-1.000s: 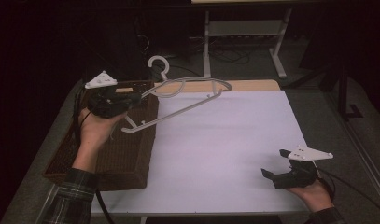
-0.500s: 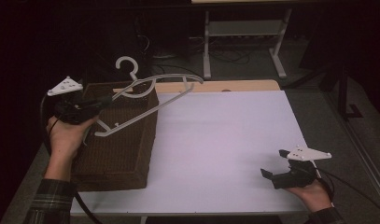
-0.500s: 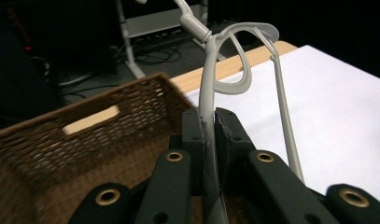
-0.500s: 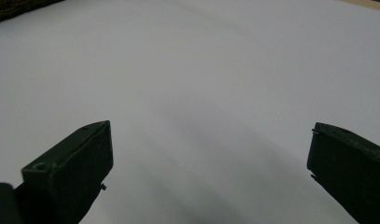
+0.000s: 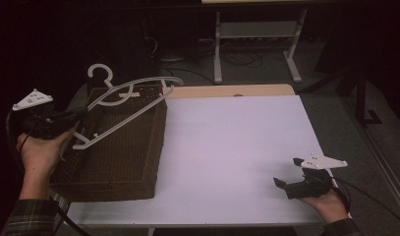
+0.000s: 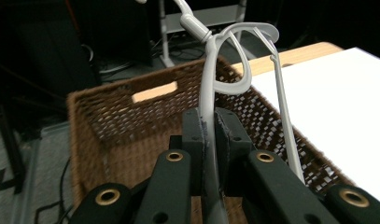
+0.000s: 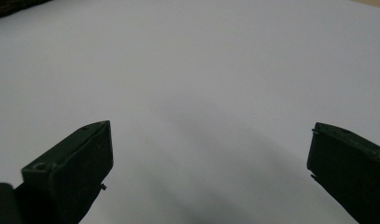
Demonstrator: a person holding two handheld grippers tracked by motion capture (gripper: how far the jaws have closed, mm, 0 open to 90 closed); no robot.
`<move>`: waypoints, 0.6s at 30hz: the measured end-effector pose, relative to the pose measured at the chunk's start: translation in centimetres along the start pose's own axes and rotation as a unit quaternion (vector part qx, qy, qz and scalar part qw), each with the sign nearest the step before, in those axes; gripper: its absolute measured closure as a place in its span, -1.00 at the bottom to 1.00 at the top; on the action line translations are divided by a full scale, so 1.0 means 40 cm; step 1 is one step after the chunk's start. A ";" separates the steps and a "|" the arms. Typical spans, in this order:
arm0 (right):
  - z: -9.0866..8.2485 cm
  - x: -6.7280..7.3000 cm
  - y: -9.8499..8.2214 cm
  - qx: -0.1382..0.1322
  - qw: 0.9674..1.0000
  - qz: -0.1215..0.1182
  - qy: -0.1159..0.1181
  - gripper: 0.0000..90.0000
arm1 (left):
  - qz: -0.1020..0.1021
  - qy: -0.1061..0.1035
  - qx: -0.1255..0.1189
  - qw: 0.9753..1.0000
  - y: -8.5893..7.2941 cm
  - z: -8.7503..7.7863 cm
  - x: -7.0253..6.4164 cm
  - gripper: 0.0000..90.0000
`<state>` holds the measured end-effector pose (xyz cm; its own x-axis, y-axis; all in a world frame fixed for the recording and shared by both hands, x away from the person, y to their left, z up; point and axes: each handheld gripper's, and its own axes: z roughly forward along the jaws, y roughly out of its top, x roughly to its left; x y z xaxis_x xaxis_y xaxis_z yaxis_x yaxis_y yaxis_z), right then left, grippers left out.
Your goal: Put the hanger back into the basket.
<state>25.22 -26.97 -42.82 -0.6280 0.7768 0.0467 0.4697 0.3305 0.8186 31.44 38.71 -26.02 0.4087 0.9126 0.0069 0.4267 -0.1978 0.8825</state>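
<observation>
Left claw (image 6: 210, 154) pinching white hanger (image 5: 126, 105) above wicker basket (image 5: 114, 162); right claw (image 5: 296, 179) spread over desk (image 5: 227, 147). I'd lower level, clearing the rim, before release

The table (image 5: 227, 147) is overlooked from above its near side. The basket (image 6: 108, 121) is viewed closely along the left gripper's jaws; the white tabletop is seen close-up from the right gripper's camera.
</observation>
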 end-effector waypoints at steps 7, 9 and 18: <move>0.000 -0.001 -0.001 0.001 1.000 0.000 -0.001 -1.00 | -0.016 0.026 0.000 1.000 -0.030 -0.030 0.045 0.85; 0.000 -0.001 -0.001 0.001 1.000 -0.001 -0.001 -1.00 | -0.020 0.033 -0.002 0.999 -0.035 -0.041 0.057 0.85; 0.000 -0.001 -0.001 0.002 1.000 -0.001 -0.002 -1.00 | -0.023 0.057 0.015 0.998 -0.067 -0.055 0.085 0.85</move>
<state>25.23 -27.02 -42.85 -0.6261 0.7786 0.0425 0.4706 0.3338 0.8168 29.90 43.12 -27.35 0.2943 0.9554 0.0224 0.4675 -0.1644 0.8685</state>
